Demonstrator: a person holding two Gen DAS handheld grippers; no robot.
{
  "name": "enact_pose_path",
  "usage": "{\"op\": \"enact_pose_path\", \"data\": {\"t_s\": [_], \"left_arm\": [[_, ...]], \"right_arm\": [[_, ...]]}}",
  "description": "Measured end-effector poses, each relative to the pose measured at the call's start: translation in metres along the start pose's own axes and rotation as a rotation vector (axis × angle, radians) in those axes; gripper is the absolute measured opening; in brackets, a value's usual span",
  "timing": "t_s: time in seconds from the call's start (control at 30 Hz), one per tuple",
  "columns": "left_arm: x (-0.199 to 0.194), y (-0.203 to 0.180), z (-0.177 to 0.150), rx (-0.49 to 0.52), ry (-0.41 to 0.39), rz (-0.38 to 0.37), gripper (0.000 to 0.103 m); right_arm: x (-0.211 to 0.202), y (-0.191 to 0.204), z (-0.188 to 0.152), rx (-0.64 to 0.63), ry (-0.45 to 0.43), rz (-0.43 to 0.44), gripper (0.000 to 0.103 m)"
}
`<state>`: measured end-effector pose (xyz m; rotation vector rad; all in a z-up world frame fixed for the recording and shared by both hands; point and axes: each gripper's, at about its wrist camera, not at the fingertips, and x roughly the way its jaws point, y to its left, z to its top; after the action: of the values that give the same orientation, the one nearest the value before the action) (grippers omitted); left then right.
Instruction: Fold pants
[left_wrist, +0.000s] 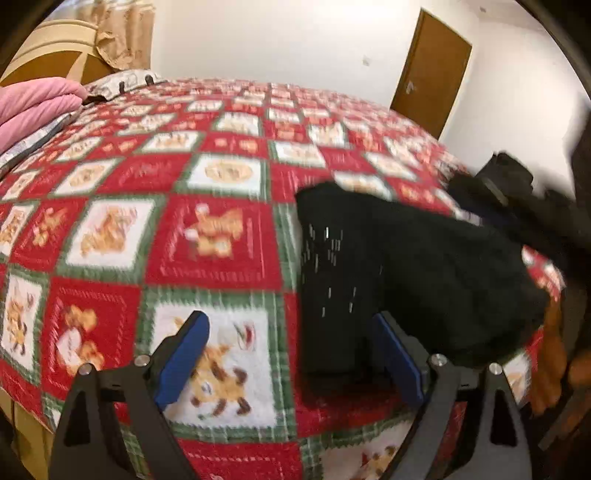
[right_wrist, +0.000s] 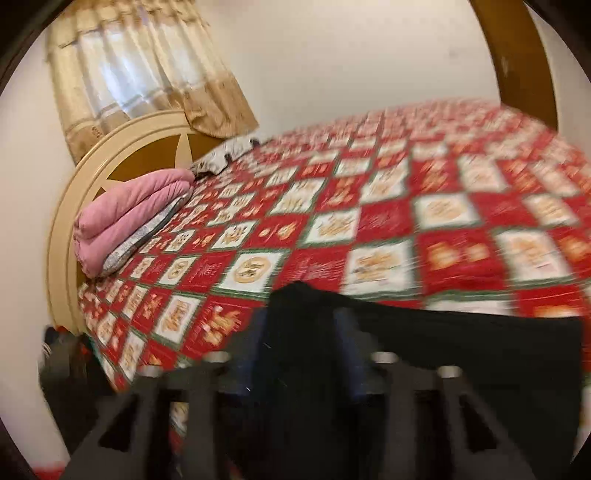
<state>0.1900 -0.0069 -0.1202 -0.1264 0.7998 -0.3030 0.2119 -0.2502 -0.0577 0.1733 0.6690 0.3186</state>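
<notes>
The left tool (left_wrist: 291, 354) has its jaws spread wide and grips nothing; its blue pads (left_wrist: 184, 354) hover over the bedspread (left_wrist: 207, 173), with the black pants (left_wrist: 406, 273) just beside its right finger. The right tool (right_wrist: 301, 354) is closed on a raised fold of the pants (right_wrist: 461, 354), fabric pinched between its fingers. The pants lie near the bed's edge. Both views are blurred. A folded pink blanket (right_wrist: 125, 218) rests against the headboard (right_wrist: 96, 170).
</notes>
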Motion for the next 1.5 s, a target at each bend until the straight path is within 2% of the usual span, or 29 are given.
{"op": "enact_pose_path", "data": {"t_s": [0.13, 0.2, 0.23, 0.27, 0.33, 0.37, 0.4, 0.43, 0.47, 0.53, 0.7, 0.93, 1.13, 1.17, 1.2, 1.3, 1.4, 1.5], "left_arm": [[-0.005, -0.013, 0.017, 0.075, -0.07, 0.026, 0.093], [0.002, -0.022, 0.024, 0.107, -0.071, 0.017, 0.093], [0.009, -0.027, 0.028, 0.117, -0.063, 0.01, 0.093], [0.018, -0.03, 0.031, 0.113, -0.045, 0.006, 0.093], [0.033, -0.031, 0.034, 0.096, 0.013, -0.009, 0.093], [0.039, -0.032, 0.034, 0.088, 0.048, -0.007, 0.093], [0.046, -0.032, 0.031, 0.077, 0.086, 0.005, 0.093], [0.05, -0.03, 0.028, 0.06, 0.107, 0.011, 0.093], [0.047, -0.03, 0.024, 0.06, 0.089, 0.017, 0.093], [0.044, -0.033, 0.02, 0.076, 0.091, 0.033, 0.094], [0.044, -0.035, 0.018, 0.07, 0.1, 0.051, 0.095], [0.047, -0.039, 0.019, 0.075, 0.108, 0.064, 0.095], [0.047, -0.04, 0.02, 0.071, 0.118, 0.074, 0.095], [0.047, -0.039, 0.021, 0.069, 0.123, 0.073, 0.095], [0.047, -0.039, 0.021, 0.068, 0.129, 0.074, 0.095], [0.047, -0.039, 0.02, 0.076, 0.128, 0.079, 0.095], [0.046, -0.039, 0.019, 0.078, 0.122, 0.079, 0.095], [0.045, -0.038, 0.02, 0.067, 0.128, 0.051, 0.094]], "right_arm": [[-0.056, -0.034, -0.021, 0.024, -0.055, -0.138, 0.056], [-0.085, -0.063, -0.032, 0.103, -0.109, -0.259, 0.06], [-0.092, -0.075, -0.034, 0.137, -0.123, -0.285, 0.072], [-0.099, -0.093, -0.04, 0.204, -0.13, -0.308, 0.08], [-0.1, -0.124, -0.048, 0.343, -0.11, -0.292, 0.08], [-0.098, -0.139, -0.055, 0.427, -0.09, -0.244, 0.08], [-0.094, -0.146, -0.061, 0.452, -0.076, -0.216, 0.08], [-0.094, -0.143, -0.061, 0.416, -0.074, -0.22, 0.08], [-0.091, -0.136, -0.061, 0.363, -0.057, -0.242, 0.08], [-0.081, -0.119, -0.063, 0.272, 0.005, -0.284, 0.08], [-0.068, -0.094, -0.072, 0.182, 0.053, -0.305, 0.08], [-0.071, -0.103, -0.071, 0.243, 0.045, -0.255, 0.08], [-0.061, -0.095, -0.071, 0.215, 0.063, -0.328, 0.08], [-0.062, -0.094, -0.071, 0.216, 0.063, -0.332, 0.075], [-0.063, -0.092, -0.07, 0.207, 0.065, -0.342, 0.066], [-0.062, -0.078, -0.07, 0.112, 0.097, -0.351, 0.052], [-0.06, -0.076, -0.072, 0.072, 0.094, -0.36, 0.051], [-0.066, -0.101, -0.074, 0.224, 0.068, -0.258, 0.053]]}}
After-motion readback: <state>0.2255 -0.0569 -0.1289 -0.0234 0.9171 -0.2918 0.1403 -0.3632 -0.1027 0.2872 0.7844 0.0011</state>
